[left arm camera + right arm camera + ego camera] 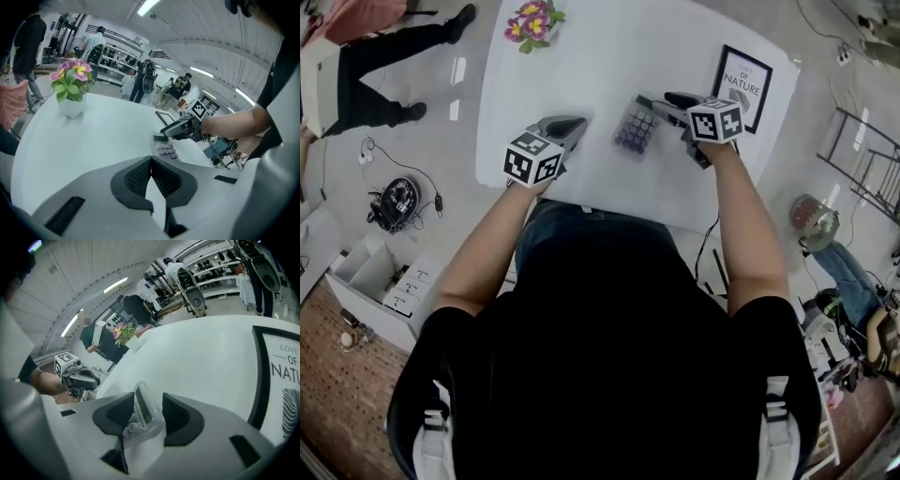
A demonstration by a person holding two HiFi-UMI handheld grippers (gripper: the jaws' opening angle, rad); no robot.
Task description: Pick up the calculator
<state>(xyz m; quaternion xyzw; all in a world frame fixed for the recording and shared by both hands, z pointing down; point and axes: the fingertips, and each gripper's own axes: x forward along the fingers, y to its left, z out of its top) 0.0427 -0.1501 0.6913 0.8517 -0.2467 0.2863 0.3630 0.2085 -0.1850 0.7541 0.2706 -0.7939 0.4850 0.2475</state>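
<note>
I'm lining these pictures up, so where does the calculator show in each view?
Head view: the calculator lies upper centre, just right of the middle.
Left gripper view: calculator at centre, small, beyond the jaws.
Right gripper view: calculator low centre, between the jaws of the right gripper.
Shared landmark: the flower pot shows in all three.

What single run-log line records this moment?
right tool: open, calculator between jaws | left tool: shut, empty | calculator: on table
</note>
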